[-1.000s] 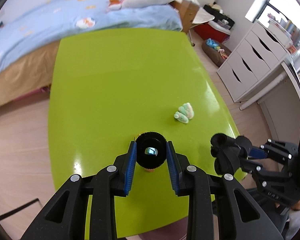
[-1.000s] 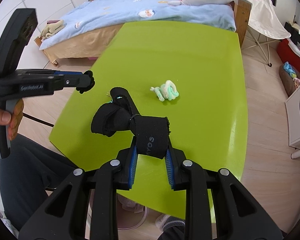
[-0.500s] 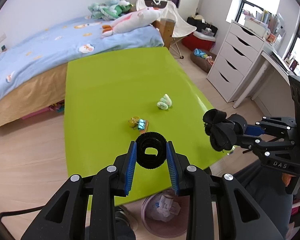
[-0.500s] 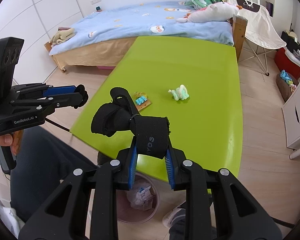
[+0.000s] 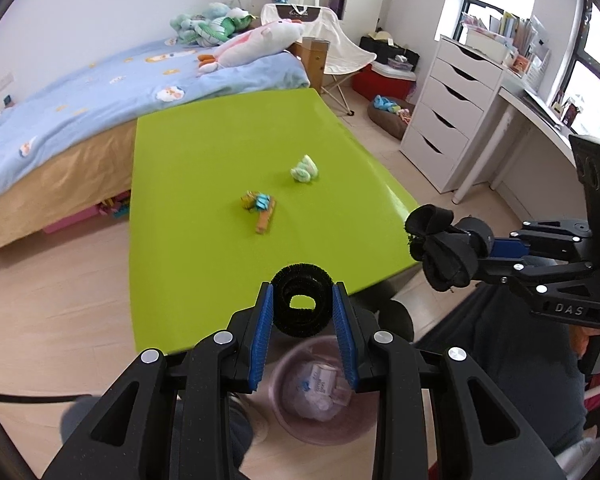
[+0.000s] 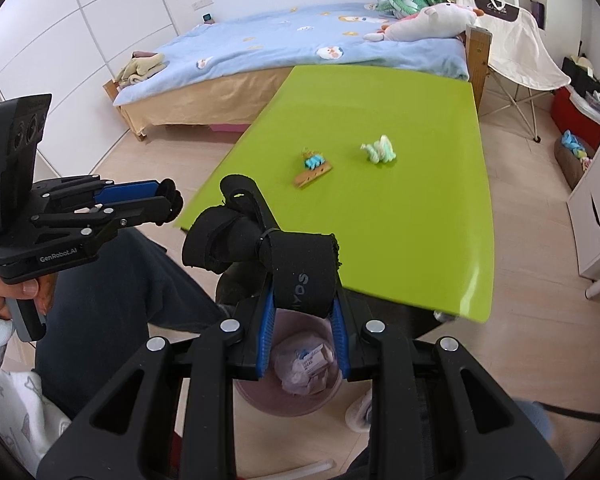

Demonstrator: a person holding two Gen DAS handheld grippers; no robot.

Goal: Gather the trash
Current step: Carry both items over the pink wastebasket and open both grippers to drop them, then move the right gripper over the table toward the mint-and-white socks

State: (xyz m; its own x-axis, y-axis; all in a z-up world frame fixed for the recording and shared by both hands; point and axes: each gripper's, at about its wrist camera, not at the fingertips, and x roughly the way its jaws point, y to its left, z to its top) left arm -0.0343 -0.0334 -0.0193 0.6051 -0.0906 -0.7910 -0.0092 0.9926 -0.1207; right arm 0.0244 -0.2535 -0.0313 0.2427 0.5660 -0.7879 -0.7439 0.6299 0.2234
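Hovering past the near edge of the green table [image 5: 204,168], both grippers hang above the pinkish trash bin [image 5: 296,420] on the floor, so the drop lies straight down from each. The left gripper [image 5: 303,322] has its blue pads pressed on a black fuzzy ring [image 5: 302,306], held upright with its hole facing the camera; in its own view the bin sits directly beneath the jaws, slightly near. The right gripper [image 6: 302,312], nearly closed, clamps a black hook-and-loop strap [image 6: 268,250] by its broad band, and the bundled end trails up and left, away from the fingers; the bin shows just under these jaws too. Neither hand looks clearly nearer; judging by the views, either could release first.

The bin already holds crumpled white paper and a small printed wrapper. Left on the table, well apart from both grippers toward the far side, lie a wooden clothespin with a blue clip [image 6: 313,170] and, to its right, a pale green twisted wad [image 6: 380,150].
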